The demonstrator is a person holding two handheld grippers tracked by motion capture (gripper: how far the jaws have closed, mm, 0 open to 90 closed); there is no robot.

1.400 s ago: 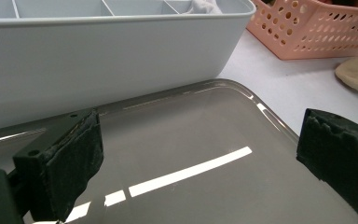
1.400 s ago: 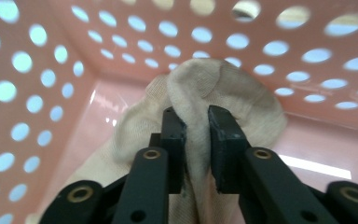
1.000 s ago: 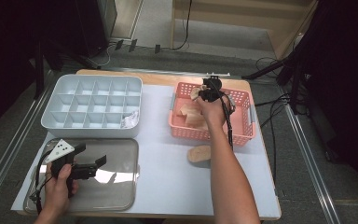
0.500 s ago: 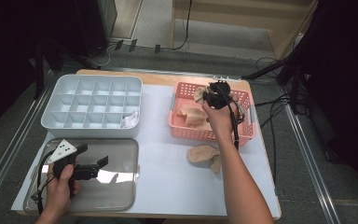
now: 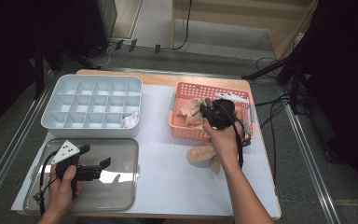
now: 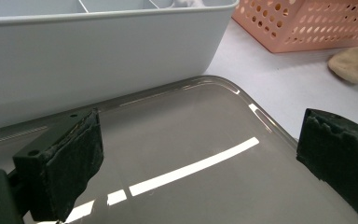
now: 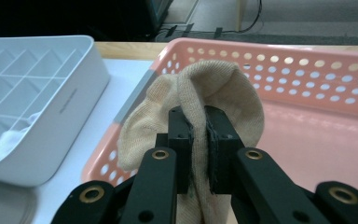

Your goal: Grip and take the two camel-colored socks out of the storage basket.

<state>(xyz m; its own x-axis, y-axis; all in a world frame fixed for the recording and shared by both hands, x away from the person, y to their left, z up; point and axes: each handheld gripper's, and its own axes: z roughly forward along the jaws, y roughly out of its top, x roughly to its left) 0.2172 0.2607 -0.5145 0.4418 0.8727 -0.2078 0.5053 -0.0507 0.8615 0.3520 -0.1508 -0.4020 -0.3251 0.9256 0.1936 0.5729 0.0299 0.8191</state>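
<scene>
White table cover [image 5: 168, 177] underneath everything. Nearest, the left gripper [image 5: 95, 170] sits wide open, holding nothing, over the clear plastic lid [image 5: 121, 196]. Farther back, the right gripper [image 7: 198, 144] is clamped tight on a beige knit sock [image 7: 223, 88], dangling it over the pink perforated plastic basket [image 7: 307, 70].
</scene>
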